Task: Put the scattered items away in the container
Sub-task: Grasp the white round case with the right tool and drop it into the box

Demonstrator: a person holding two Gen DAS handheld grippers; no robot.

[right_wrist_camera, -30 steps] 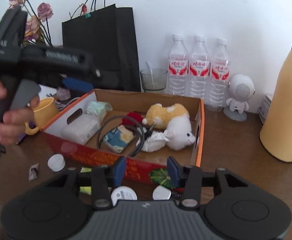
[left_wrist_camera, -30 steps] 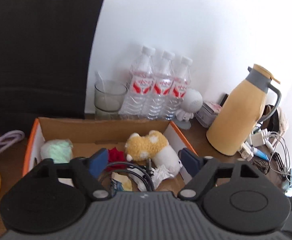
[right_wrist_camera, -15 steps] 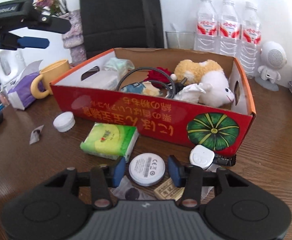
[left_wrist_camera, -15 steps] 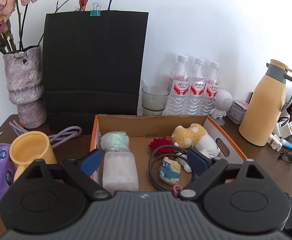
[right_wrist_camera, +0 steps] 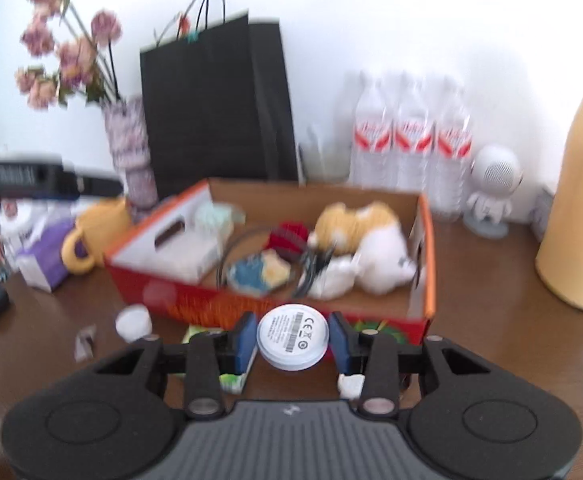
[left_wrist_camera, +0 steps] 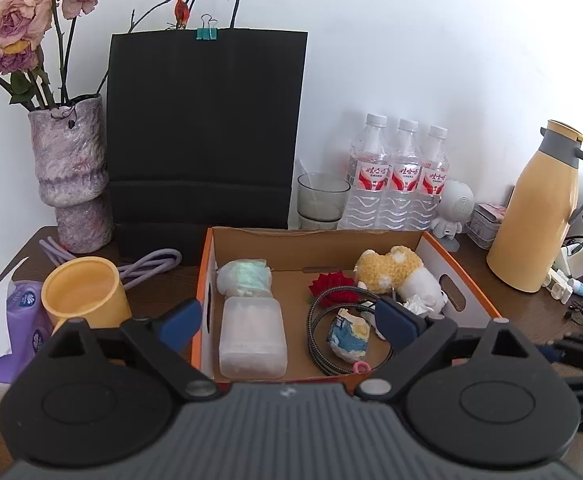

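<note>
Right gripper (right_wrist_camera: 293,342) — its jaws have just been closing and are now gripping a white disc (right_wrist_camera: 292,337) across its width, label side facing the camera; the disc is riding clear of the table, just short of the box's near wall. The view is blurring.

Left gripper (left_wrist_camera: 287,320) — its jaws have just been opening and are standing wide with nothing between the pads; it is hovering at the box's near edge, pointing in over the contents.

Box (right_wrist_camera: 427,248), orange-rimmed card, sitting at 12 o'clock from both grippers. Already lying inside, in the left wrist view:
- frosted tub (left_wrist_camera: 251,336), near left
- green-white pack (left_wrist_camera: 245,278), at 12 o'clock from the tub
- braided cable (left_wrist_camera: 319,332), coiling mid-floor
- blue-yellow piece (left_wrist_camera: 349,336), inside the coil
- red rose (left_wrist_camera: 331,285), at 12 o'clock from the coil
- plush (left_wrist_camera: 399,276), far right, with crumpled tissue (left_wrist_camera: 417,304) beside it

Still lying out on the table (right_wrist_camera: 511,340), in the right wrist view:
- white cap (right_wrist_camera: 133,322), at 9 o'clock from the disc
- small wrapper (right_wrist_camera: 85,340), further toward 9 o'clock
- green pack (right_wrist_camera: 231,380), partly hidden under the right gripper's left finger
- white scrap (right_wrist_camera: 349,386), at 5 o'clock from the disc

Judgement — the task seems to be well past halfway; the disc is waiting to be dropped in, with about four loose pieces remaining.
</note>
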